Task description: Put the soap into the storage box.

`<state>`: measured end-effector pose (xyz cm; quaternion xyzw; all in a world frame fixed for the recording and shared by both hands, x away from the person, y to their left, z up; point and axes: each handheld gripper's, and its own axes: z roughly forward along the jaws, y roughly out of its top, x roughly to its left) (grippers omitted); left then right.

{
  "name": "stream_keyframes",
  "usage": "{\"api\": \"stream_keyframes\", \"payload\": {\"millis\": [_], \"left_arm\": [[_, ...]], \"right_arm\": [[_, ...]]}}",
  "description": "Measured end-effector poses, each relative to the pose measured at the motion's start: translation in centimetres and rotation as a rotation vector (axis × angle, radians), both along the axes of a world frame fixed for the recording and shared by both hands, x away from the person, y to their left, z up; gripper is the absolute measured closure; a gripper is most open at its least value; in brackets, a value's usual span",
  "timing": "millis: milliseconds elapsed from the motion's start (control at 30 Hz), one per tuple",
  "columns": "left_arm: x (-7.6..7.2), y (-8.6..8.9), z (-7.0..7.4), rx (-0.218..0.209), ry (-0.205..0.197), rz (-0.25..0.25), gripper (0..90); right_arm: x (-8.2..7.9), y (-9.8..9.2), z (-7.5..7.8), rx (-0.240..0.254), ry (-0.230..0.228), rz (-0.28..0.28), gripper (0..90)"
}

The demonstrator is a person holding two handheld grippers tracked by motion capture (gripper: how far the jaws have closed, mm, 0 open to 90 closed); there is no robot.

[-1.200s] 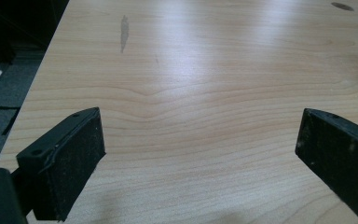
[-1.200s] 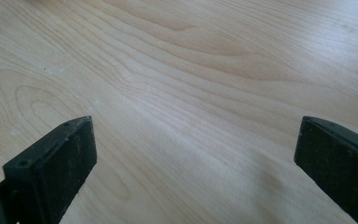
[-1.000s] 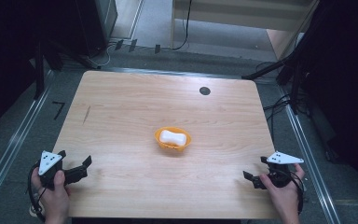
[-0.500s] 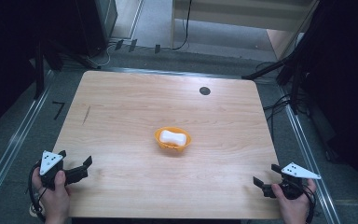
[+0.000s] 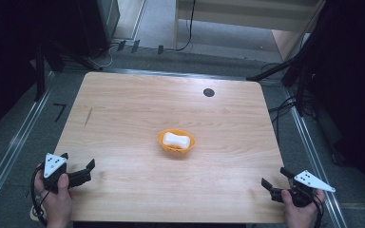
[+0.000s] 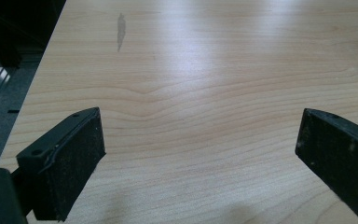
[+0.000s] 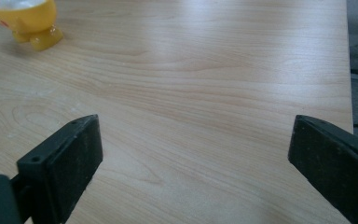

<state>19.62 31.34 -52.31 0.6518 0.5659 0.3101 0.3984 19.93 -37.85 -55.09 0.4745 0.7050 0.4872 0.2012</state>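
At the near edge of the worktop (image 5: 138, 109), the left gripper (image 5: 86, 170) sits in the person's left hand (image 5: 54, 202) at the near left corner, and the right gripper (image 5: 273, 179) sits in the right hand (image 5: 298, 213) at the near right corner. Both hands come in low from the near edge, each gripper lying roughly level with its fingers angled inward toward the middle of the worktop. The left gripper's 2 fingers (image 6: 70, 161) are spread wide and released, with bare wood between them. The right gripper's 2 fingers (image 7: 65, 163) are likewise spread, though they have just been closing a little; nothing lies between them and they touch nothing. Farther off, ahead of both pairs of fingers and roughly midway between them, well apart from each, stands the orange dish (image 5: 176, 141) with a white bar of soap (image 5: 176, 139) lying in it. Seen from above, the dish's long axis runs left to right across the worktop. In the right gripper view the dish (image 7: 25, 21) shows ahead and to the left of the fingers.
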Motion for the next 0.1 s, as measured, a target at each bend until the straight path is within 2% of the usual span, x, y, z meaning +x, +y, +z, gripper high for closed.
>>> {"api": "stream_keyframes", "payload": {"millis": [100], "left_arm": [[0.0, -0.06, 0.0, 0.005, 0.003, -0.002, 1.6]], "right_arm": [[-0.05, 0.24, 0.01, -0.022, -0.004, 0.001, 4.9]]}}
